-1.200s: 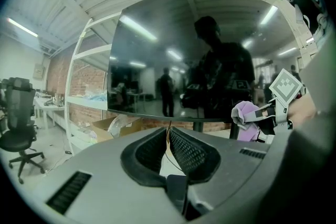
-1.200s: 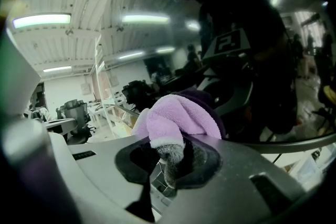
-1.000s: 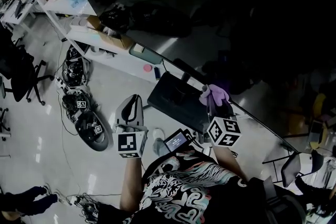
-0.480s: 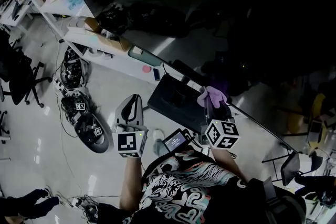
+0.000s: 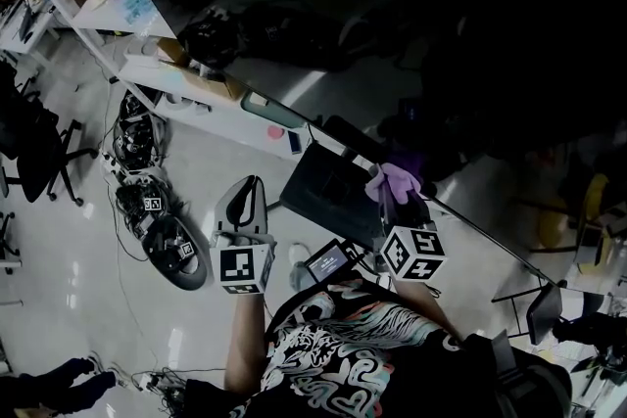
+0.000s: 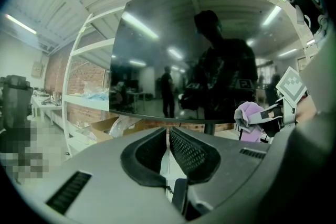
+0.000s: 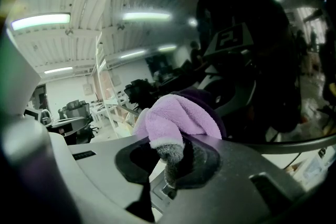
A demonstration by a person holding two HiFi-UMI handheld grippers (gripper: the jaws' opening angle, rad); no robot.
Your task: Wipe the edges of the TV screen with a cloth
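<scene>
Right tongs (image 5: 393, 198), pinching the purple cloth (image 5: 396, 179), slid left along the TV (image 5: 411, 34); left tongs (image 5: 247, 197) closed

The purple fleece cloth (image 5: 396, 179) is sitting in the right gripper (image 5: 390, 199) at the large dark TV screen's (image 5: 411, 44) lower edge, with the left gripper (image 5: 251, 186) hanging well to its left.

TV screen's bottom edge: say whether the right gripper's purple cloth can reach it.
Probably yes: the right gripper, shut on the fluffy purple cloth, is right by the dark TV screen's bottom edge, nothing between.
</scene>
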